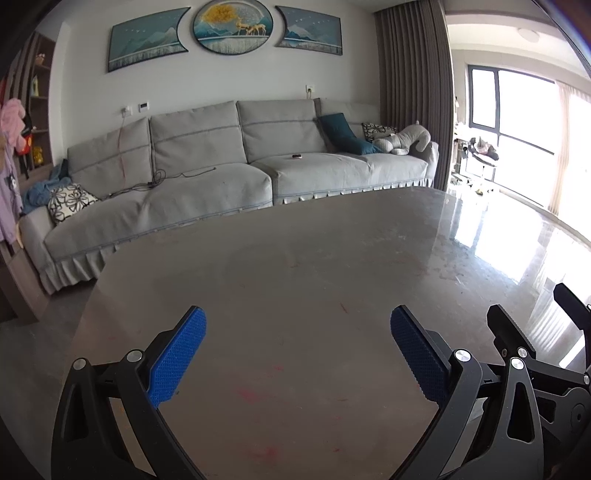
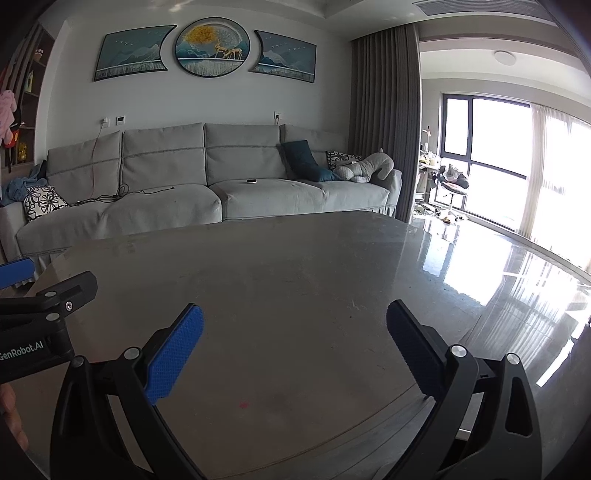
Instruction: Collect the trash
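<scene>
As no trash shows on the bench (image 1: 295, 258) in either view, both the left gripper (image 1: 297, 325) and right gripper (image 2: 294, 321) hover wide and empty, so the sound step is to search elsewhere before closing.

Grey sofa (image 1: 229, 173) under wall art (image 1: 232, 27), bright window (image 1: 517, 133) right.
</scene>
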The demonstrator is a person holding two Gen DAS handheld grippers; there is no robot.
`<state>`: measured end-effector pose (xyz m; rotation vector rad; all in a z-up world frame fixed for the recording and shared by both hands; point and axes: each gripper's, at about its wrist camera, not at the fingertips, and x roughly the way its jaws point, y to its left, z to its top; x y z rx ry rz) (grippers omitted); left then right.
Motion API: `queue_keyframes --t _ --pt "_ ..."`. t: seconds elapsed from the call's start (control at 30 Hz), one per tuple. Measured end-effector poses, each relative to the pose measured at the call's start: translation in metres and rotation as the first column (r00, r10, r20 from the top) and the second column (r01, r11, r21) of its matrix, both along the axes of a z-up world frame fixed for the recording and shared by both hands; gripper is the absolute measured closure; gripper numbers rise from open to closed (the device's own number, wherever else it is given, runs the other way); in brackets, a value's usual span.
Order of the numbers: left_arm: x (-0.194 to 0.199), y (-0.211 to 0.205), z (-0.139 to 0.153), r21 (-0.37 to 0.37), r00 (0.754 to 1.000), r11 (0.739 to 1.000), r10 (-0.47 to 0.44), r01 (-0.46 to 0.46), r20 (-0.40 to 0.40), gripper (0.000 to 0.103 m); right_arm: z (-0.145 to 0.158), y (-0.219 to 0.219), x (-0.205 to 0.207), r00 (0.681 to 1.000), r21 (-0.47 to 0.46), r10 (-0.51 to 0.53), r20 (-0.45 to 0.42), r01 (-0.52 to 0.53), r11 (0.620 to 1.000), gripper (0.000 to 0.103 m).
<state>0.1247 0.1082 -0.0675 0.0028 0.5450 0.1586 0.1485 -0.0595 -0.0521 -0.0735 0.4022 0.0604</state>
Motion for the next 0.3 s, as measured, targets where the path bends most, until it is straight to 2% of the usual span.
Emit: queue_keyframes --t 0.3 --pt "-0.0024 0.0023 0.0020 -0.003 1.000 1.000 0.005 -0.005 -0.003 0.005 0.0005 0.0040 0.0003 1.000 0.009 -0.008 0.007 0.008 1.000 0.004"
